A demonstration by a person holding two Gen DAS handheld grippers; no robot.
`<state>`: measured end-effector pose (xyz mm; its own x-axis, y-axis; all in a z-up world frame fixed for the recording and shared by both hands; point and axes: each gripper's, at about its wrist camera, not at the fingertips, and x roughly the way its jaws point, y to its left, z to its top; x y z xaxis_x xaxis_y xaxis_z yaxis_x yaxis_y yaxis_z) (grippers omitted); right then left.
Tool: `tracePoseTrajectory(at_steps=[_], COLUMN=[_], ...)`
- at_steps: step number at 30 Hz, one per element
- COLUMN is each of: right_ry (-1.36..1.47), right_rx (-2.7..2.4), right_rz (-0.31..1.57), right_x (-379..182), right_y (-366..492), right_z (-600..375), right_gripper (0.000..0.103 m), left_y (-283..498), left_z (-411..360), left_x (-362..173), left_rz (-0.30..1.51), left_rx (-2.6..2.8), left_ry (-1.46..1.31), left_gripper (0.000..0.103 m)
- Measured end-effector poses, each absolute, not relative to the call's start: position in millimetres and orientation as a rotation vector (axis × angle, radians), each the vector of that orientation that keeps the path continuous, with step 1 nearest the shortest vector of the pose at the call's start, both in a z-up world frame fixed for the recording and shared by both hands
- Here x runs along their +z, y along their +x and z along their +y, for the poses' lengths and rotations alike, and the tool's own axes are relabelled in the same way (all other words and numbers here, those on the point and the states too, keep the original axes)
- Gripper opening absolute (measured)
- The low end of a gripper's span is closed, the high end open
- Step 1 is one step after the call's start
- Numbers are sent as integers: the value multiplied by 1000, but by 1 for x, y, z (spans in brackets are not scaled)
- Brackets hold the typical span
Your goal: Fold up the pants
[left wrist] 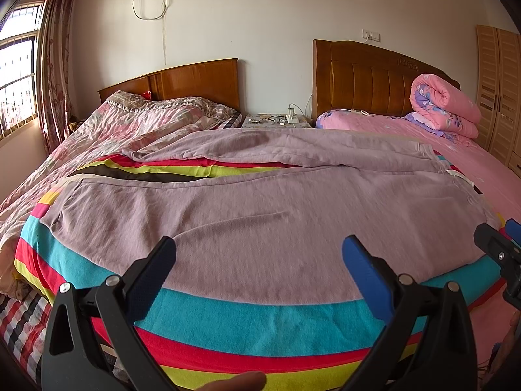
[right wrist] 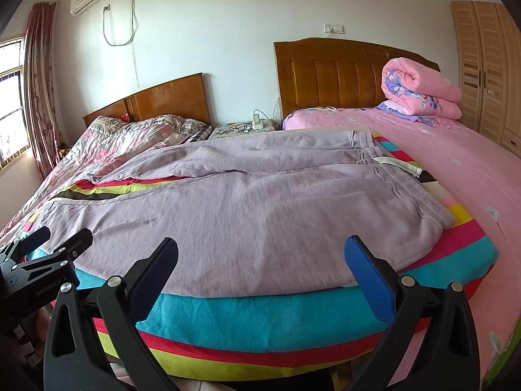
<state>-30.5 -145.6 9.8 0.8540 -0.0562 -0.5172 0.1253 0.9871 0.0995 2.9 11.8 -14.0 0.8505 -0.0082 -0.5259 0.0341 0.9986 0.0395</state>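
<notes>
The pants (left wrist: 260,215) are being shown spread flat on a striped blanket (left wrist: 247,322), at twelve o'clock from both grippers. The left gripper (left wrist: 259,260) and right gripper (right wrist: 260,260) are being held wide apart, gripping nothing.

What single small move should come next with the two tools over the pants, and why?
Probably lower both tools to the near edge of the pants and pinch it. The pants lie spread flat and unfolded on the striped blanket, legs side by side. The left tool and right tool are both open, holding nothing, above that edge.
</notes>
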Motion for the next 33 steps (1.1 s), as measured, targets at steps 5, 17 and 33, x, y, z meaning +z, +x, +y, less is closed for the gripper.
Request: tracePoseTrajectory(at_steps=[5, 17, 33], right_ry=[119, -38, -159], right_rx=[-87, 60, 399], right_rz=[536, 617, 981], right_x=[11, 53, -33], right_y=[-28, 152, 475], right_z=[-145, -231, -265], right_gripper=[99, 99, 99], left_y=[6, 166, 359], left_z=[11, 30, 37], left_x=[-11, 54, -5], left_rz=[558, 777, 982], left_rx=[-40, -180, -419], left_ry=[55, -6, -524], left_gripper=[102, 102, 102])
